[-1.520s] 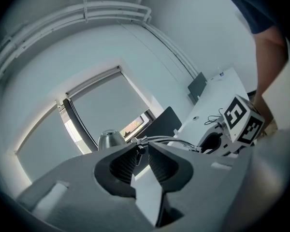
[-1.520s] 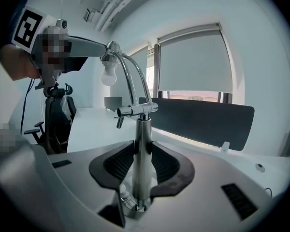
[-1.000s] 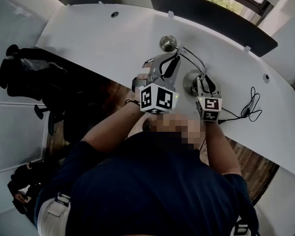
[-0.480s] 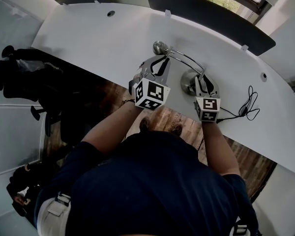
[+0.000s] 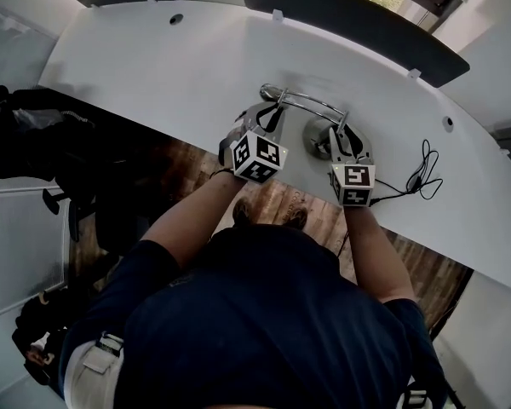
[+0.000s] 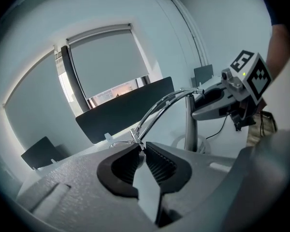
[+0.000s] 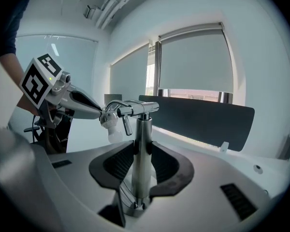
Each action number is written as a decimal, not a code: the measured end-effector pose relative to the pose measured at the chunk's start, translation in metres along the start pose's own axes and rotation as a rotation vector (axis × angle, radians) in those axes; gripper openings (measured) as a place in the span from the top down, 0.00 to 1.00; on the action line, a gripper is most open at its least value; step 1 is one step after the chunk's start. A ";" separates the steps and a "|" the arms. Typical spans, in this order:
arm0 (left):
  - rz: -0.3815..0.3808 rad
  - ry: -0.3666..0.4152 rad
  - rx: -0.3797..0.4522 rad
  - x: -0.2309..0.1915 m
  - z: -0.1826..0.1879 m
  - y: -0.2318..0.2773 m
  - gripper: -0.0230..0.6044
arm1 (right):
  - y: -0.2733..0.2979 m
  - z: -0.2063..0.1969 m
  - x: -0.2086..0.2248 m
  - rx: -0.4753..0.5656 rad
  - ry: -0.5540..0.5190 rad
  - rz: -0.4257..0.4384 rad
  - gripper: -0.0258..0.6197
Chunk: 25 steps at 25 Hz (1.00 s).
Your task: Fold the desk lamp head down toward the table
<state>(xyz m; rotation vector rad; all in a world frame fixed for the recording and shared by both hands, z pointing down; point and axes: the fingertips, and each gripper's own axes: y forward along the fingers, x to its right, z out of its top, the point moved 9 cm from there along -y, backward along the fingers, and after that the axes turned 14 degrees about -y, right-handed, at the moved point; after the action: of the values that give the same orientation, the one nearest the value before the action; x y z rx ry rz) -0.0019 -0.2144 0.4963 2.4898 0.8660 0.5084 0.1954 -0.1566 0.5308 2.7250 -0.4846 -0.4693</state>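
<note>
A chrome desk lamp stands on the white desk [image 5: 153, 66], its round base [image 5: 317, 135] near the front edge. My right gripper [image 7: 142, 147] is shut on the lamp's upright post [image 7: 144, 124], close above the base; in the head view it [image 5: 341, 135] is right of the base. Thin twin arm rods [image 5: 311, 102] run left from the post top to the lamp head [image 5: 270, 92], which hangs low over the desk. My left gripper [image 6: 140, 146] is shut on the arm's end fitting [image 6: 136, 137] beside the head; it [image 5: 268, 113] shows left of the base.
A black cable [image 5: 422, 177] coils on the desk right of the lamp. A dark divider panel [image 5: 349, 15] runs along the desk's far edge. Black chairs [image 5: 34, 135] stand on the floor to the left. Cable holes [image 5: 176, 19] sit in the desktop.
My left gripper has sunk toward the desk, taking the lamp's arm and head down with it. The right gripper has stayed on the post.
</note>
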 end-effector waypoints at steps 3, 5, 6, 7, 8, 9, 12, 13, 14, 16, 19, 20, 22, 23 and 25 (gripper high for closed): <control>-0.018 0.006 -0.023 0.006 -0.009 0.010 0.89 | 0.000 -0.002 0.001 -0.010 -0.007 -0.004 0.78; -0.032 0.022 -0.034 0.010 -0.016 0.017 0.89 | 0.001 -0.003 0.002 -0.015 -0.014 -0.005 0.78; -0.039 0.031 -0.042 0.013 -0.019 0.020 0.88 | 0.001 -0.003 0.001 -0.016 -0.013 -0.004 0.78; -0.046 0.038 -0.050 0.015 -0.021 0.023 0.88 | 0.001 -0.001 0.001 -0.017 -0.005 -0.001 0.78; -0.053 0.043 -0.057 0.017 -0.024 0.025 0.88 | 0.001 0.000 0.000 -0.019 0.001 0.003 0.78; -0.059 0.046 -0.063 0.020 -0.026 0.028 0.88 | 0.001 0.001 0.000 -0.022 0.002 0.003 0.78; -0.073 0.047 -0.067 0.025 -0.032 0.034 0.88 | 0.001 0.000 0.000 -0.028 -0.009 -0.004 0.77; -0.077 0.045 -0.069 0.027 -0.032 0.035 0.88 | 0.001 0.001 -0.001 -0.029 -0.005 -0.003 0.77; -0.082 0.041 -0.075 0.028 -0.032 0.035 0.88 | 0.001 0.001 -0.001 -0.031 -0.006 -0.006 0.77; -0.098 0.032 -0.090 0.032 -0.032 0.035 0.88 | 0.001 -0.001 -0.001 -0.034 -0.024 -0.018 0.77; -0.115 0.028 -0.100 0.037 -0.036 0.039 0.87 | 0.002 -0.002 -0.001 -0.035 -0.034 -0.025 0.77; -0.118 0.026 -0.104 0.038 -0.035 0.040 0.87 | 0.002 -0.002 -0.001 -0.035 -0.035 -0.025 0.77; -0.124 0.023 -0.109 0.042 -0.036 0.041 0.87 | 0.002 -0.003 -0.001 -0.035 -0.035 -0.026 0.77; -0.128 0.022 -0.110 0.044 -0.037 0.042 0.87 | 0.002 -0.003 -0.001 -0.036 -0.035 -0.026 0.77; -0.133 0.019 -0.108 0.045 -0.038 0.044 0.87 | 0.002 -0.002 -0.001 -0.042 -0.036 -0.029 0.77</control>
<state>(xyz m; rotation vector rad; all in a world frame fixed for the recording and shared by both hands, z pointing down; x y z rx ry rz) 0.0348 -0.2047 0.5599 2.3153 0.9775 0.5198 0.1948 -0.1572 0.5340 2.6910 -0.4401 -0.5302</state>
